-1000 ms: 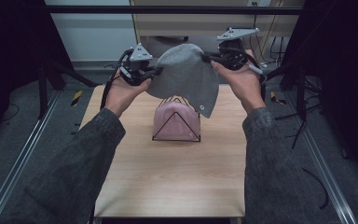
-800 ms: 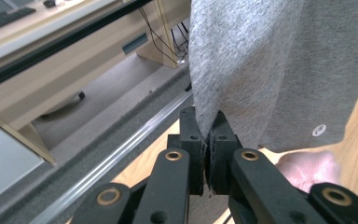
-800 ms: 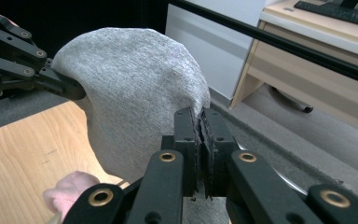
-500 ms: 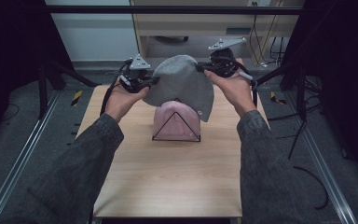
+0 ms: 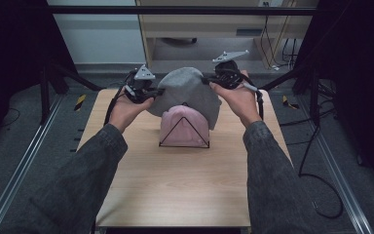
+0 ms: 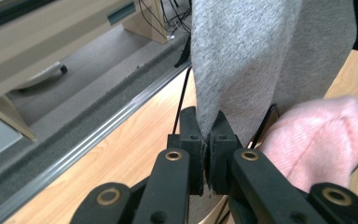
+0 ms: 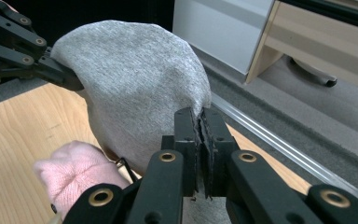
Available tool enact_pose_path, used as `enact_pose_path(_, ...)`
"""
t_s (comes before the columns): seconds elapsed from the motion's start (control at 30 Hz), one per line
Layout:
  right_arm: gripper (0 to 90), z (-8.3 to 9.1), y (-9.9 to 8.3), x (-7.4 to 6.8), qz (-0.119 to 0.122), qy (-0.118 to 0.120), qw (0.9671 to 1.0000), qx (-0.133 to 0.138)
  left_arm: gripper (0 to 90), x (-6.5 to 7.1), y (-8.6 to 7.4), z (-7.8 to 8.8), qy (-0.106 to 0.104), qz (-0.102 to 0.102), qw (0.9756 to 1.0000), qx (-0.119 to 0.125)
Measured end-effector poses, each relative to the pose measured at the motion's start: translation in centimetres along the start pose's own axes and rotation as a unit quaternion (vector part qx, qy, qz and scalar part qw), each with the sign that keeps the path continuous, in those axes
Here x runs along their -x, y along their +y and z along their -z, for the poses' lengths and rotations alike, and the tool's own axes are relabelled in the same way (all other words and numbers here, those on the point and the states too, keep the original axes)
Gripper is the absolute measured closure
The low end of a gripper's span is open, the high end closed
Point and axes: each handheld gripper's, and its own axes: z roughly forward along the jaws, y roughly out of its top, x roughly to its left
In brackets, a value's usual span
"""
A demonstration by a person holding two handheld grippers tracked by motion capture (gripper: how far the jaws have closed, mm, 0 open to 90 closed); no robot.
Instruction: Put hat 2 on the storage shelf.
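Left gripper [image 5: 151, 91]: I have its jaws clamped tight on the left edge of the grey hat [image 5: 190, 95]; in the left gripper view the cloth rises straight up from the jaws.
Grey hat: I hold it stretched between both grippers, draped over the back of the pink hat [image 5: 185, 126].
Pink hat: sits on a black wire stand [image 5: 184, 131] on the wooden table [image 5: 175, 185], just below the grey hat.
Right gripper [image 5: 213, 82]: I have its jaws closed flat on the grey hat's right edge.
Hidden: the stand's upper part lies under the hats; I cannot tell whether the two hats touch.
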Motion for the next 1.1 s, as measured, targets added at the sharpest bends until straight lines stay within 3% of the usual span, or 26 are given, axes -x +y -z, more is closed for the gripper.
enact_pose_path(0.2, 86.3, -0.6, -1.0, -0.1, -0.003, 0.004, 1.0000, -0.009, 87.2, 0.0, -1.1, -0.7, -0.017, 0.001, 0.9999, 0.001)
enact_pose_path(0.43, 86.3, -1.5, -2.2, -0.1, -0.011, 0.009, 0.9997, -0.019, 87.2, 0.2, -1.6, -1.3, -0.016, 0.006, 0.9998, -0.007)
enact_pose_path(0.83, 86.3, -2.0, -2.9, 0.0, -0.015, 0.014, 0.9995, -0.026, 87.2, 0.1, -2.3, -1.7, -0.014, 0.017, 0.9997, -0.012)
enact_pose_path(1.1, 86.3, -3.1, -3.5, -0.3, -0.018, 0.021, 0.9990, -0.034, 87.2, -0.1, -3.8, -2.3, -0.014, 0.027, 0.9994, -0.018)
